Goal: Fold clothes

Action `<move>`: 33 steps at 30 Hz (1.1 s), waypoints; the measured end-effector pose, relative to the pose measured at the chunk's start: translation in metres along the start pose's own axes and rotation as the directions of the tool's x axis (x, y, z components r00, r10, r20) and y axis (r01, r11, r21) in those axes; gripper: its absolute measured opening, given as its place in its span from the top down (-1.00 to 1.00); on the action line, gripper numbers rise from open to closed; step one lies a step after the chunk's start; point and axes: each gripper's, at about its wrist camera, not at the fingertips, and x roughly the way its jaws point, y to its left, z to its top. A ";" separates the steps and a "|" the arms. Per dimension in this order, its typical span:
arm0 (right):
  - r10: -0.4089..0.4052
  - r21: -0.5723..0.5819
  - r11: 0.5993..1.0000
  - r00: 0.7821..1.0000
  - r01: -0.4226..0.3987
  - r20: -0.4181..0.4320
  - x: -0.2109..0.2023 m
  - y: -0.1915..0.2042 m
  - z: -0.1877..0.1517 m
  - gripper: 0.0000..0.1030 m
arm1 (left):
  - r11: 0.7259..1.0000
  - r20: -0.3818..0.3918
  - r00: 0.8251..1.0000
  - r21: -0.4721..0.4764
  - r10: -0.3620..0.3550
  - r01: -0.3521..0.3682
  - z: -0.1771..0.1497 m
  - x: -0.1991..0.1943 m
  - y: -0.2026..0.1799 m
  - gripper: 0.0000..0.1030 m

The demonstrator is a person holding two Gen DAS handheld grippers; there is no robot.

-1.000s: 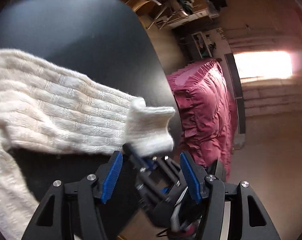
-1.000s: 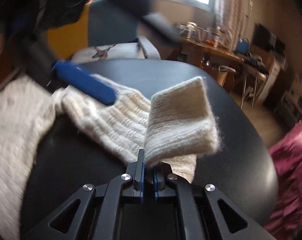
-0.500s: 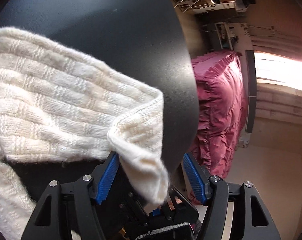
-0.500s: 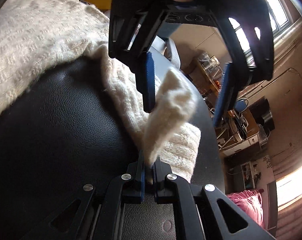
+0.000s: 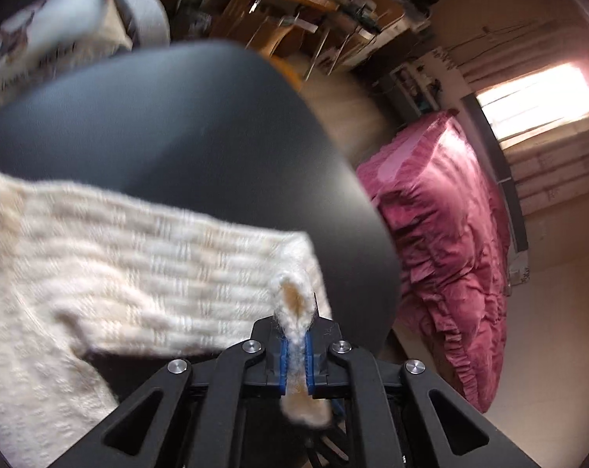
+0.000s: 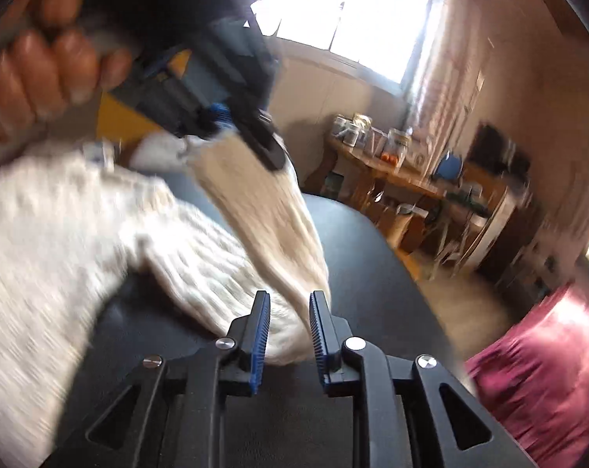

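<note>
Left gripper: the left gripper [image 5: 296, 355], low centre of the left wrist view, is clamped on the cuff [image 5: 294, 304] of a cream knitted sweater [image 5: 130, 273]; its jaws have just closed, with wool squeezed between the blue pads.
Right gripper: the right gripper [image 6: 290, 327], low centre of the right wrist view, has jaws parted that have just been opening; the cuff end [image 6: 282, 343] lies between the pads, not pressed by them.
Why held so: this reads as a handover, the sleeve passing from right gripper to left so it can be folded across the body.
Sweater: spread on a round black table [image 5: 200, 124], the sleeve lifted and running to upper left of the right wrist view, where a hand [image 6: 48, 74] holds the left gripper.
Around: a pink ruffled bed cover [image 5: 450, 241] at right, a cluttered wooden desk [image 6: 403, 179] behind, a bright window [image 6: 345, 11] at top.
In the way: nothing lies on the bare table; both views are motion-blurred.
</note>
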 end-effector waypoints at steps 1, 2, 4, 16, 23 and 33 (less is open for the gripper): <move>0.086 0.110 0.990 0.996 -0.085 -0.010 -0.003 -0.007 0.002 0.58 | 1.000 0.030 1.000 -0.002 -0.005 0.005 0.008 -0.013 -0.003 0.88; 0.186 0.228 0.957 0.982 -0.178 -0.016 -0.006 -0.013 0.000 0.58 | 1.000 0.059 0.998 -0.005 -0.008 0.008 0.015 -0.025 -0.005 0.88; 0.368 0.444 0.832 0.930 -0.332 0.006 -0.003 -0.024 -0.008 0.58 | 1.000 0.110 0.994 -0.014 0.002 -0.001 0.025 -0.052 -0.004 0.88; 0.698 0.869 -0.180 0.562 -0.461 0.443 0.059 0.020 -0.071 0.39 | 0.996 0.354 0.931 -0.066 0.087 -0.068 0.018 -0.202 0.050 0.88; 0.584 0.845 -0.400 0.612 -0.353 0.533 0.082 0.043 -0.081 -0.11 | 0.992 0.443 0.892 -0.117 0.090 -0.042 -0.017 -0.258 0.092 0.88; 0.543 0.840 -0.478 0.666 -0.256 0.511 0.119 0.077 -0.075 -0.70 | 0.982 0.527 0.847 -0.185 0.065 0.040 -0.064 -0.312 0.160 0.88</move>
